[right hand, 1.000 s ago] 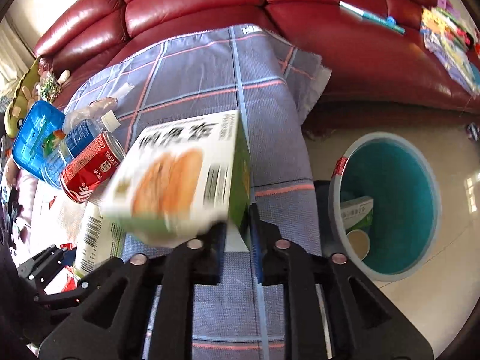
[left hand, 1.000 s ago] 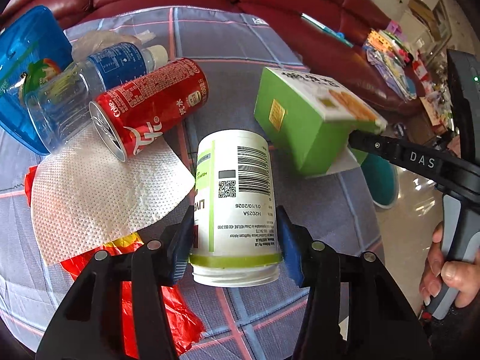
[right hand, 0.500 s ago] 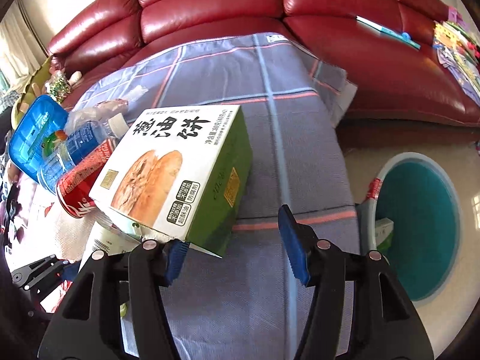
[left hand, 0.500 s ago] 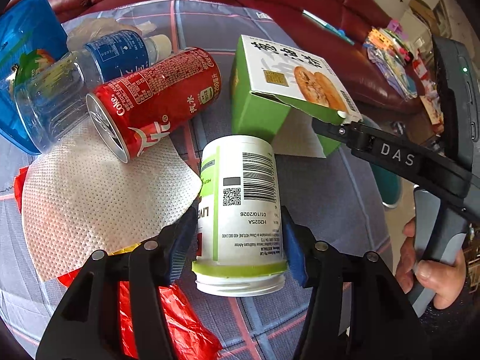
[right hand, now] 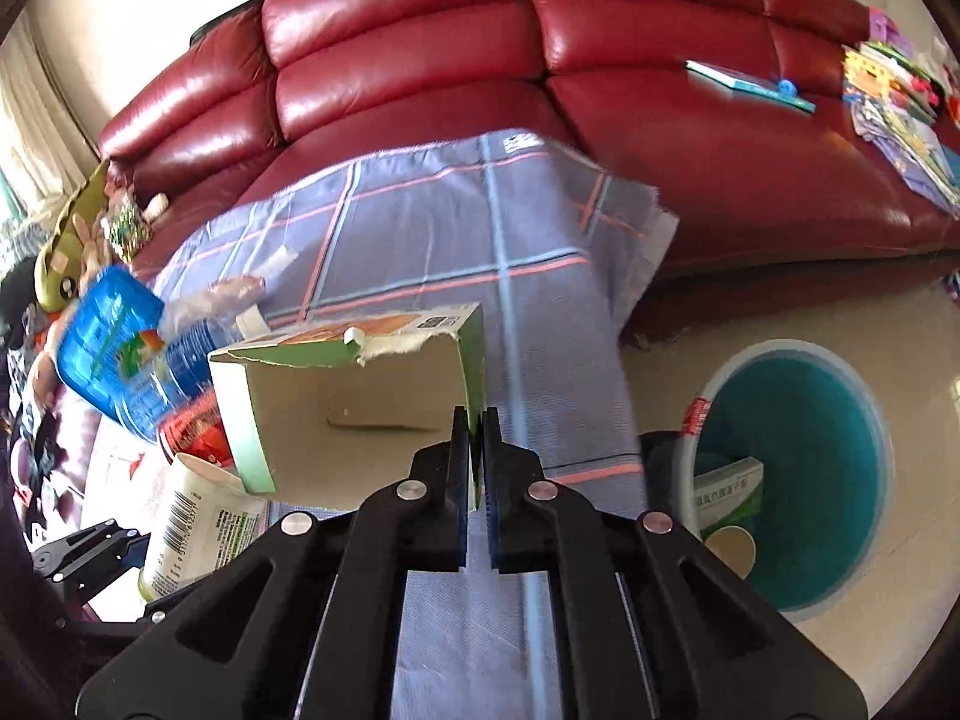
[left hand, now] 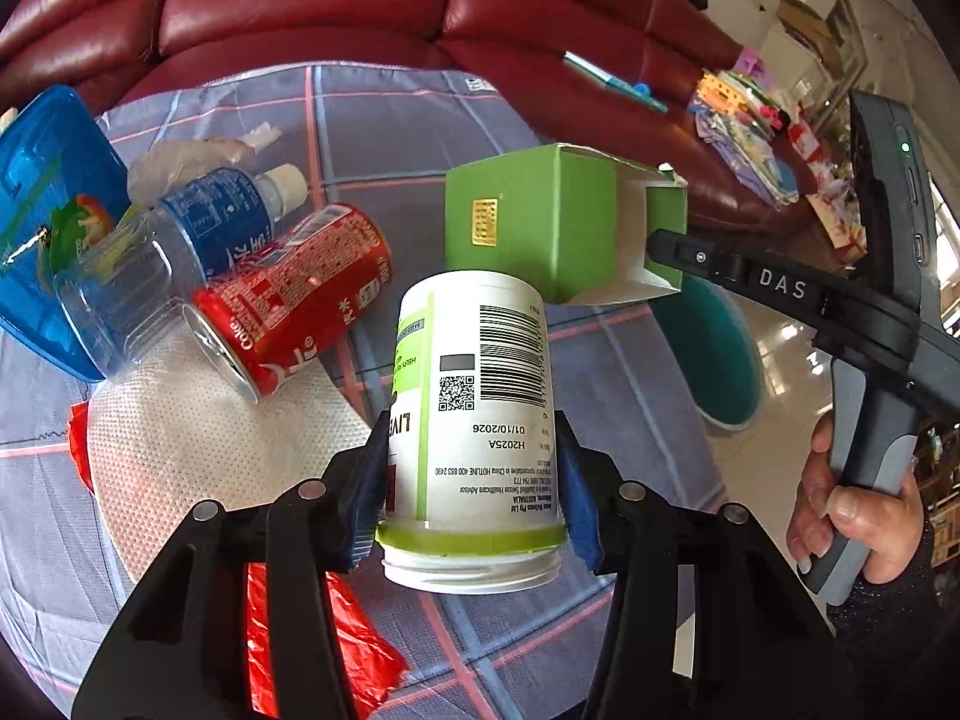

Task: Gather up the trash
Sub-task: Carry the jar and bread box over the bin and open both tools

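Over the counter (right hand: 420,240), w/ its plaid cloth, both grippers are loaded. Left gripper (left hand: 471,480) is clamped on the white jar (left hand: 474,420), blue pads on both sides, jar tilted away. Right gripper (right hand: 474,450) pinches one wall of the open green box (right hand: 354,396), fingers nearly together on thin card. Bin (right hand: 798,480) sits on the floor to the right, just off the counter edge. To do this well: swing the box over the bin mouth before letting go, since that thin-wall pinch may slip. Can (left hand: 288,306), bottle (left hand: 180,240), napkin (left hand: 198,438) remain.
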`<control>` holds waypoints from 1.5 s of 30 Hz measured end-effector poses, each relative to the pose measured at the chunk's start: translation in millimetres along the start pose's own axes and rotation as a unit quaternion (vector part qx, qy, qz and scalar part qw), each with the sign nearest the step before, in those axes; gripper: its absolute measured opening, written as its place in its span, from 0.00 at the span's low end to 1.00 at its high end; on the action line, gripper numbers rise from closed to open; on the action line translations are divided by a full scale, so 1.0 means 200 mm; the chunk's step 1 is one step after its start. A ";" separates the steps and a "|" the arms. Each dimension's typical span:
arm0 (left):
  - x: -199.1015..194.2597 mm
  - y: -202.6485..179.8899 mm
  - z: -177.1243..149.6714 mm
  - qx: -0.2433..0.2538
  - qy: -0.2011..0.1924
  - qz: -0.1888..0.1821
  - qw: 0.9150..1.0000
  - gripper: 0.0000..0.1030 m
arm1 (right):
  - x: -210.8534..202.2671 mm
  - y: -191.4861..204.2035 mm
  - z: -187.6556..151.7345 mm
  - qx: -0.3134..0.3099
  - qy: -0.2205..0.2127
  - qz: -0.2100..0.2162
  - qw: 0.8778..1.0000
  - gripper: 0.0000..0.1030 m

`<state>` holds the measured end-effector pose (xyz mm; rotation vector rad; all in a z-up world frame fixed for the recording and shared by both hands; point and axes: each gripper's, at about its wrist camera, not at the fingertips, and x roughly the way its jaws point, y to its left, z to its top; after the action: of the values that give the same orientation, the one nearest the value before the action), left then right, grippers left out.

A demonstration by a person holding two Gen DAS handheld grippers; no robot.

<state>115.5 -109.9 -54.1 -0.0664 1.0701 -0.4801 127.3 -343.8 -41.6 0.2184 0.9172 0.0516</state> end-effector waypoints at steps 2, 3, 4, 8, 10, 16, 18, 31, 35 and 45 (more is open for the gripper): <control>-0.02 -0.05 0.02 0.004 -0.006 -0.004 1.000 0.50 | -0.07 -0.07 0.00 0.010 -0.009 -0.005 1.000 0.04; -0.03 -0.08 0.03 0.009 -0.009 -0.004 1.000 0.50 | -0.11 -0.12 0.01 0.018 -0.011 -0.004 1.000 0.04; -0.03 -0.11 0.04 0.013 -0.011 -0.006 1.000 0.50 | -0.15 -0.15 0.01 0.022 -0.015 -0.006 1.000 0.04; -0.04 -0.26 0.09 0.039 -0.013 -0.022 0.999 0.50 | -0.30 -0.35 0.01 0.044 -0.032 -0.028 0.998 0.04; -0.03 -0.36 0.12 0.062 -0.014 -0.030 0.998 0.50 | -0.37 -0.46 0.01 0.060 -0.039 -0.042 0.997 0.04; 0.06 -0.60 0.19 0.097 -0.006 -0.055 0.994 0.50 | -0.50 -0.79 -0.05 0.112 -0.036 -0.080 0.990 0.04; 0.09 -0.69 0.21 0.111 -0.003 -0.062 0.992 0.50 | -0.51 -0.89 -0.08 0.130 -0.030 -0.093 0.987 0.04; 0.32 -0.97 0.31 0.160 0.026 -0.075 0.984 0.50 | -0.39 -1.21 -0.22 0.170 0.038 -0.107 0.979 0.10; 0.40 -1.04 0.33 0.170 0.036 -0.078 0.982 0.50 | -0.34 -1.25 -0.25 0.183 0.042 -0.104 0.977 0.70; 0.58 -1.13 0.32 0.181 0.068 -0.076 0.978 0.50 | -0.30 -1.35 -0.25 0.223 0.046 -0.117 0.967 0.86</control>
<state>136.8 -369.8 -54.9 0.2105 1.0997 -0.8203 37.2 -607.6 -81.2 0.5277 1.0337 -0.3696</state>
